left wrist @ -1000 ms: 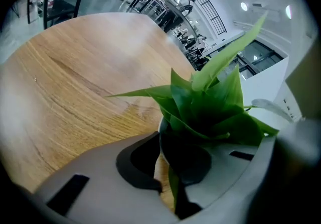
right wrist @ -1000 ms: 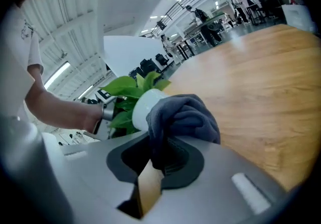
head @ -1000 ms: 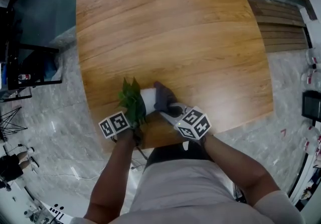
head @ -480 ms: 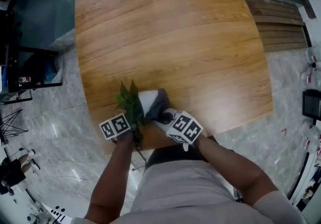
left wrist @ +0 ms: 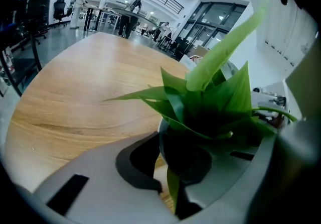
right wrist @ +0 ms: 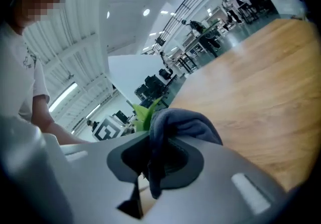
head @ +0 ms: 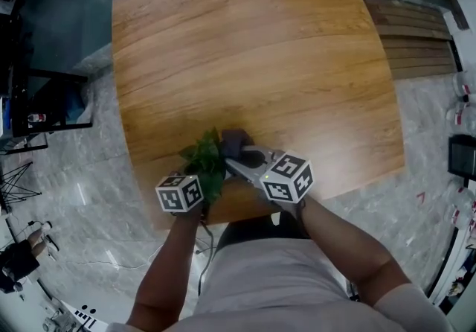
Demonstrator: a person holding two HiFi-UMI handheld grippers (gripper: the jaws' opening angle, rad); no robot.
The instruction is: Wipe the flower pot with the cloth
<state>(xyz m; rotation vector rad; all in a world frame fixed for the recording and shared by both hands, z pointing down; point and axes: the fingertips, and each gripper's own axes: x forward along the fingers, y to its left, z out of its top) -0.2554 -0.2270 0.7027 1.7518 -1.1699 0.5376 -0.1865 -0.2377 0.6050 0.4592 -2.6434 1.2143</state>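
While the left gripper (left wrist: 169, 195) is clamping the flower pot (left wrist: 183, 160) between its jaws, the right gripper (right wrist: 149, 170) is pinching the cloth (right wrist: 181, 125) between its own.

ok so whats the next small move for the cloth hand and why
Probably press the cloth, clamped in the right gripper, against the flower pot and wipe: the left gripper grips the pot, and the cloth sits beside the leaves.
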